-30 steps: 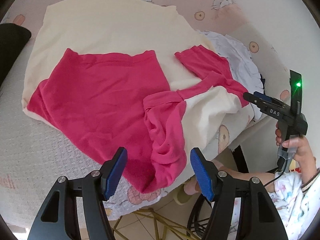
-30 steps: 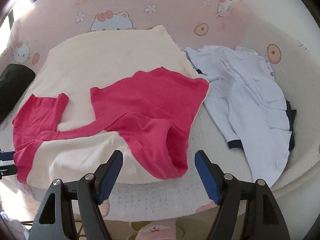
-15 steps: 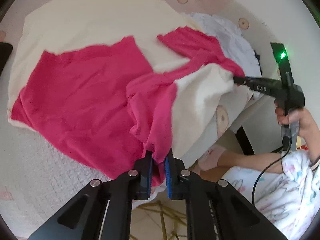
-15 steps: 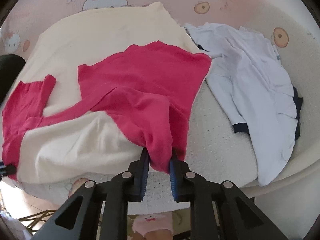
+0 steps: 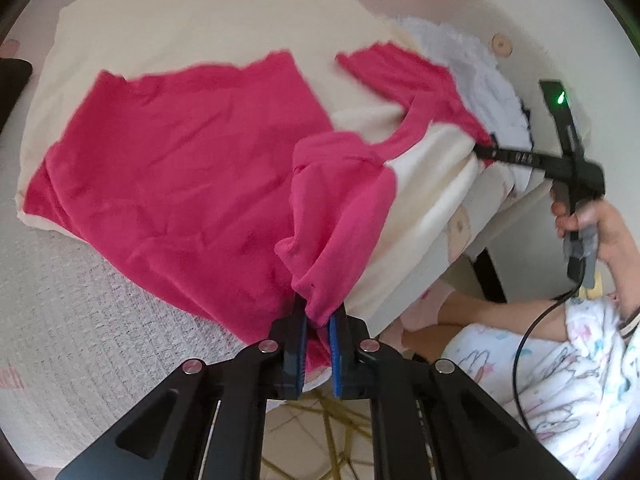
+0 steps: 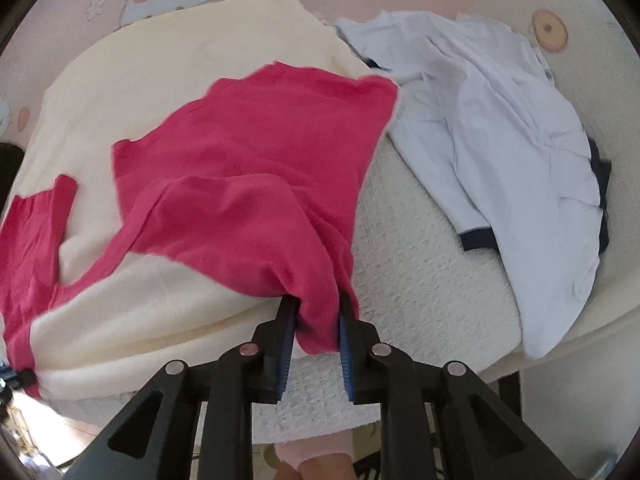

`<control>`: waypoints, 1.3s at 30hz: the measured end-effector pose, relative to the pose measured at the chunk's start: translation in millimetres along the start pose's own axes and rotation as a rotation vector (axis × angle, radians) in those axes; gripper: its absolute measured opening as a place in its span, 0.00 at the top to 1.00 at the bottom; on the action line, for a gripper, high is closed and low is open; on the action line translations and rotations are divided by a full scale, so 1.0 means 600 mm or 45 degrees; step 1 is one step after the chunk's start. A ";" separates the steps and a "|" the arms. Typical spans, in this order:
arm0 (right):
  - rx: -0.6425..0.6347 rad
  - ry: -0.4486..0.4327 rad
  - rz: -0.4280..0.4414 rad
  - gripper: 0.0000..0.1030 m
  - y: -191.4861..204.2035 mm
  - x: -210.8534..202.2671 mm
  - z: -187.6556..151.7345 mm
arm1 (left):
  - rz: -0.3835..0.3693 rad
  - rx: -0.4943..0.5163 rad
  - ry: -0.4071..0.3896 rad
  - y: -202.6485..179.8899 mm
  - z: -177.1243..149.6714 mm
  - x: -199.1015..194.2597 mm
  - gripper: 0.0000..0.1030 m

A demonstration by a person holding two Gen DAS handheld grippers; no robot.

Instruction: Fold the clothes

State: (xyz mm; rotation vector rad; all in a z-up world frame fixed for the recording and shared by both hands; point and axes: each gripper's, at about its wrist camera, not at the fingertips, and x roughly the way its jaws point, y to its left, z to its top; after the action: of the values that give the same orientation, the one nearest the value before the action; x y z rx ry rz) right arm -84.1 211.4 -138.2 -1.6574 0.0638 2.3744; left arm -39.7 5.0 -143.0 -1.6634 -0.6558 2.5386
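**Both claws on the near hem, ready for the fold**

On my left, the left gripper (image 5: 318, 322) is pinched almost fully closed on a bunched corner of the bright pink knit garment (image 5: 180, 168), right at the near edge of the bed. I hold it there because a corner grip lets me lift the hem cleanly instead of dragging the whole piece. The pink garment lies spread over a cream rectangular blanket (image 5: 192, 20), which keeps it flat on the white textured bedcover (image 5: 72, 320).

Further right, my right gripper (image 6: 318, 328) has the opposite near corner of the same garment between its blue pads (image 6: 346, 344). Its jaws are easing apart slightly, yet the cloth still fills the gap and the pads look pressed to it. Two matching grips keep the edge taut, I judge, for carrying it away from me.

To the far right a pale blue shirt with navy cuffs (image 6: 500, 140) lies apart, waiting.
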 end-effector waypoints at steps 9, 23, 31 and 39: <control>-0.112 -0.198 0.056 0.33 0.039 -0.097 -0.009 | -0.046 -0.088 -0.131 -0.014 0.023 -0.067 0.50; -0.016 -0.120 0.057 0.33 0.000 -0.040 0.046 | -0.112 -0.274 -0.040 0.031 0.070 -0.026 0.41; -0.102 -0.066 0.067 0.41 0.022 -0.002 0.054 | -0.022 -0.163 -0.031 0.006 0.084 0.009 0.68; -0.098 -0.002 -0.185 0.76 0.024 0.034 0.060 | 0.172 -0.052 0.011 0.015 0.072 0.045 0.81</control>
State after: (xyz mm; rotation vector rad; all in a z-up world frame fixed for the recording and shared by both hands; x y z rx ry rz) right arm -127.0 207.1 -146.0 -1.6345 -0.1447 2.2959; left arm -87.7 -10.6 -155.1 -1.7897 -0.6189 2.6238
